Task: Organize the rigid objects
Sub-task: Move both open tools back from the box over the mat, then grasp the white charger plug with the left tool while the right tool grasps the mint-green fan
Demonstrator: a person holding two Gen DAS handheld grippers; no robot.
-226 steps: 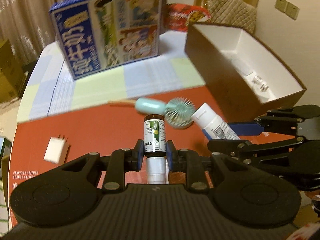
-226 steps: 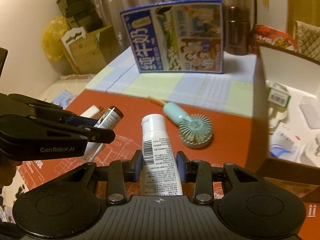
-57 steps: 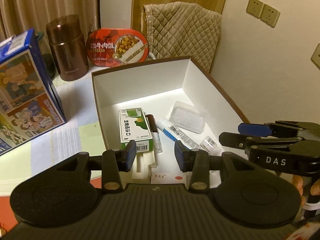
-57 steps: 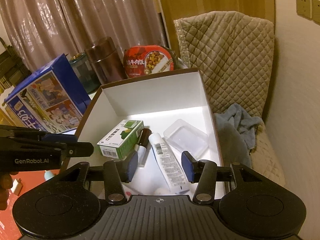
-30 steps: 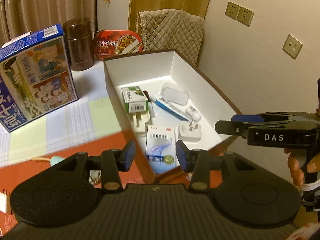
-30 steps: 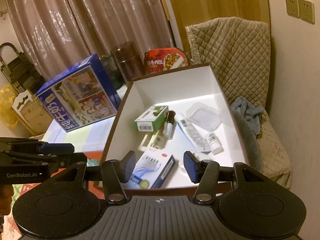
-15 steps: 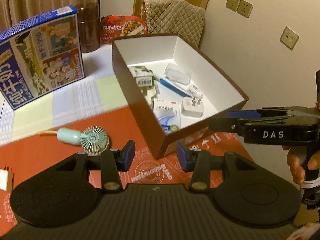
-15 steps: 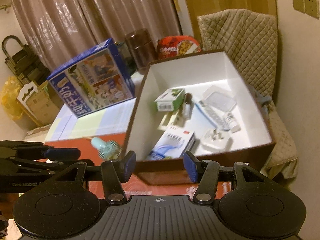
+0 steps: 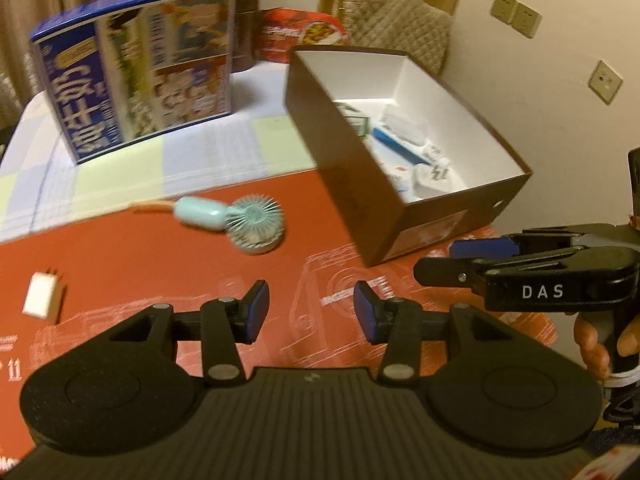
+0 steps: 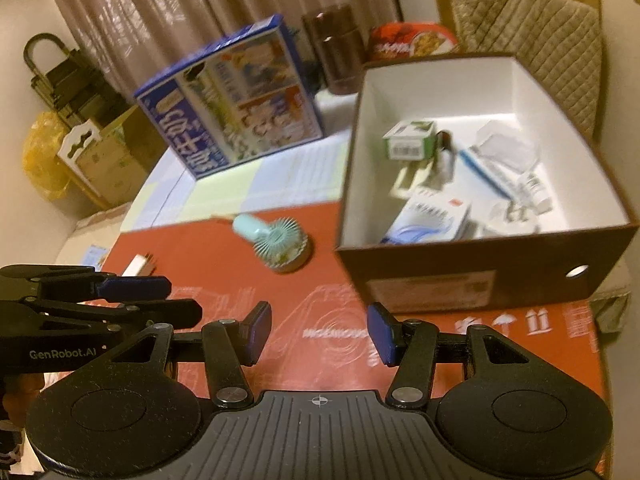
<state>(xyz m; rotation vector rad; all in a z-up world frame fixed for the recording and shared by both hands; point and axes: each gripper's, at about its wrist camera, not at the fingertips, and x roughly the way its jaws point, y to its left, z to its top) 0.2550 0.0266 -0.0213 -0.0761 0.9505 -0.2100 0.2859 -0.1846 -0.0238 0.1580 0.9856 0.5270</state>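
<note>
Both grippers hover over the red cardboard sheet [image 9: 132,264]. My left gripper [image 9: 310,308] is open with nothing between its blue pads. My right gripper [image 10: 319,330] is open and empty too. Each shows in the other's view: the right gripper [image 9: 440,260] at the right edge, the left gripper [image 10: 180,300] at the left. A teal hand fan [image 9: 236,218] [image 10: 276,240] lies on the sheet ahead. A white charger plug [image 9: 42,300] [image 10: 138,266] lies further left. The brown box [image 9: 340,184] [image 10: 480,280], white inside, holds a green carton [image 10: 408,140], a tube, a small bottle and a blue-white packet [image 10: 428,220].
A tall blue milk carton [image 9: 140,68] stands on the checked cloth behind the sheet. Behind it are a brown flask [image 10: 336,52] and a red food bowl [image 9: 304,36]. A quilted chair [image 9: 400,24] is at the back right, cardboard boxes [image 10: 104,160] on the floor left.
Both grippers have drawn back from over the box and sunk toward the red sheet. The fan and plug have come into view. The bottle and tube held earlier now lie in the box.
</note>
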